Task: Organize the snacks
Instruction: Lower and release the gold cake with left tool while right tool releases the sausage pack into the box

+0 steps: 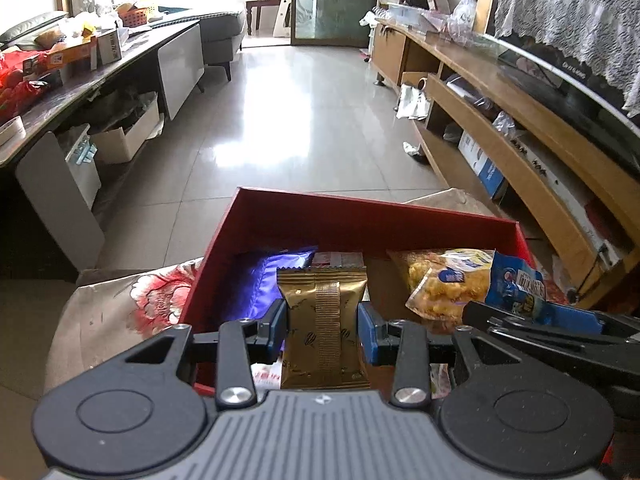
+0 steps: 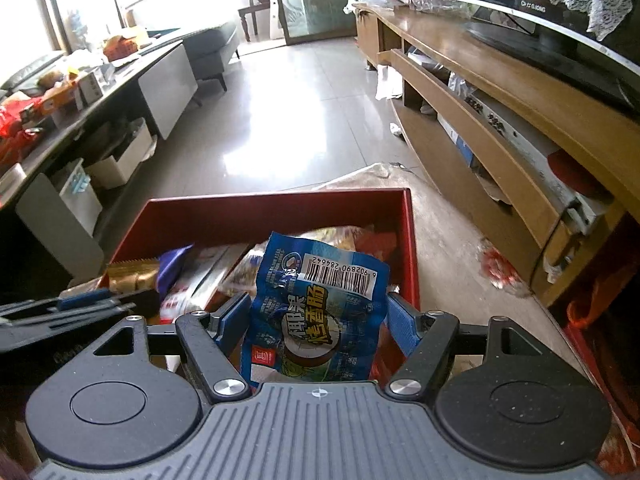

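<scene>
My left gripper (image 1: pixel 322 320) is shut on a gold snack packet (image 1: pixel 322 300), held upright over the red box (image 1: pixel 360 210). My right gripper (image 2: pixel 316 316) is shut on a blue snack packet (image 2: pixel 320 300) with a barcode, held over the same red box (image 2: pixel 276 200). Inside the box lie a purple packet (image 1: pixel 264 276), a clear bag of yellow snacks (image 1: pixel 444 284) and red-and-white packets (image 2: pixel 200 284). The right gripper with its blue packet (image 1: pixel 516 284) shows at the right edge of the left wrist view. The left gripper's side (image 2: pixel 72 308) shows at the left of the right wrist view.
The box sits on a floral cloth (image 1: pixel 132 300). A wooden TV cabinet (image 1: pixel 520 152) with a television runs along the right. A cluttered dark table (image 1: pixel 80 76) with boxes beneath stands at left. Glossy tiled floor (image 1: pixel 300 120) lies beyond, with a sofa and chair at the back.
</scene>
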Demonstrator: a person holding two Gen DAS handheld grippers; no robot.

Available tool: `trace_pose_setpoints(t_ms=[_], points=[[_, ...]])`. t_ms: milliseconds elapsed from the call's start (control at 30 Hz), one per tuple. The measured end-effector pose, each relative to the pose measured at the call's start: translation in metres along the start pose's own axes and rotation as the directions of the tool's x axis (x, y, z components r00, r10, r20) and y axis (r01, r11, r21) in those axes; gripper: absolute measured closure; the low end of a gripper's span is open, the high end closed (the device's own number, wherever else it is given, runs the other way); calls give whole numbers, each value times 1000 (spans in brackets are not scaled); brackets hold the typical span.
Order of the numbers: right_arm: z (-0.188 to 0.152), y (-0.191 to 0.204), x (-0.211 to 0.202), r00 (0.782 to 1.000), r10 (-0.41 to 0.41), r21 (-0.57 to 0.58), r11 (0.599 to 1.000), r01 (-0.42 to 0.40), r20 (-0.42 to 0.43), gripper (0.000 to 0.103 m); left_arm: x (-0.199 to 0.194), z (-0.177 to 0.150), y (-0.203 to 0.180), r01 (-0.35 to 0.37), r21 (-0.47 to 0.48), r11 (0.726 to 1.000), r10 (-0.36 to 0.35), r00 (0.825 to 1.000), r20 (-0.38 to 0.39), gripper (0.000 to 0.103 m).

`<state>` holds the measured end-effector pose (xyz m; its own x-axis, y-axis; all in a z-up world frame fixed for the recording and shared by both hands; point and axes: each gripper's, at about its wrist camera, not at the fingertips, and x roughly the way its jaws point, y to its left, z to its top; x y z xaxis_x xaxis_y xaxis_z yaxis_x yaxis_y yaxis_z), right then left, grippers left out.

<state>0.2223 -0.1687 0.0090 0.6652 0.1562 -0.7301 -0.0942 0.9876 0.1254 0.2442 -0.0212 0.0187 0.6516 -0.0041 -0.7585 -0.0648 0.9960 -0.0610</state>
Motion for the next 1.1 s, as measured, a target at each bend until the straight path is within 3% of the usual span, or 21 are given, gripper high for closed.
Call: trace_pose_setpoints(t_ms=[233, 800, 1100], points=[[3, 0, 22, 1000, -9, 3, 1000, 9, -23, 24, 19, 4, 1, -18, -3, 1000, 18, 999, -29, 64], [6, 5, 31, 1000, -13, -15, 1000, 13, -22, 19, 21, 8, 9, -28, -43, 999, 26, 999, -46, 62], [14, 8, 22, 999, 48, 24, 999, -48, 4, 14, 13, 10, 16, -36, -56, 998, 35, 999, -29, 55]])
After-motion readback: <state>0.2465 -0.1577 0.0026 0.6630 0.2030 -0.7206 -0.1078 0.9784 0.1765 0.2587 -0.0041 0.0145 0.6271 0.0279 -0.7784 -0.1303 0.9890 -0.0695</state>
